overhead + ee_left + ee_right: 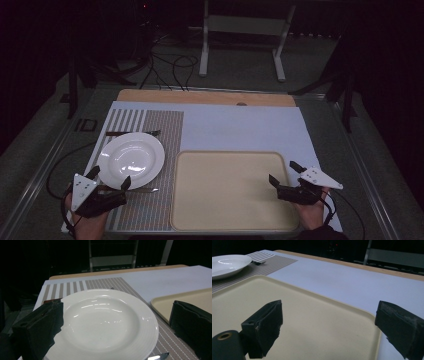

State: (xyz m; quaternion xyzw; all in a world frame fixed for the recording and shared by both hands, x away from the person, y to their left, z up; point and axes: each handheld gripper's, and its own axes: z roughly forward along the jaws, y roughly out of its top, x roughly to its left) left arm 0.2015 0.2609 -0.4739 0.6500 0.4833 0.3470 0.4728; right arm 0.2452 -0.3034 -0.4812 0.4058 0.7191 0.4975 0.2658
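From above, the white plate (131,159) sits on the striped placemat (150,130), fork (134,133) behind it, knife (137,190) in front, beige tray (230,190) bare. Left gripper (112,322) is spread wide around the plate. Right gripper (329,327) gapes over the tray, empty. Looks like nothing's started.

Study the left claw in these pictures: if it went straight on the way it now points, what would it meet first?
Most likely the white plate. The left claw is open and aimed at it, its jaws standing either side of the plate's near rim in the left gripper view. Whether it would strike the rim or pass just above is unclear.
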